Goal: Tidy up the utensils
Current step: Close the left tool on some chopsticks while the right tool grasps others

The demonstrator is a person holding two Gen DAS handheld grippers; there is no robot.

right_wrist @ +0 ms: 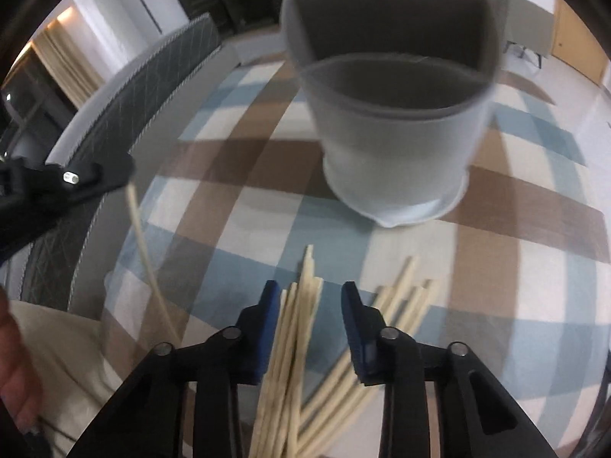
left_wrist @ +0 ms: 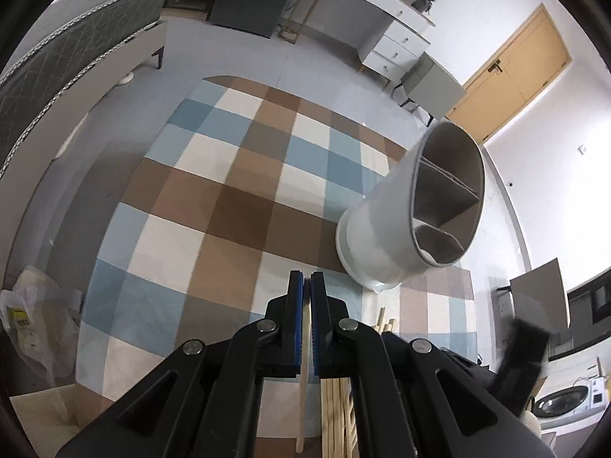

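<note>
On the tiled floor [left_wrist: 336,65], a checked rug [left_wrist: 214,198].

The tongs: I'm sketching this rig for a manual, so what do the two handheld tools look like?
Both the left tongs and the right tongs look alike: black plastic linkage arms joined by round silver pivot pins, ending in two straight fingers faced with blue pads. The arms have cut-out slots. No cables, markings or sleeves show.

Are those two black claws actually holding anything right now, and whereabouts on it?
The left gripper pinches one chopstick near its upper end. The right gripper's jaws straddle the chopstick pile but hold nothing yet.
</note>
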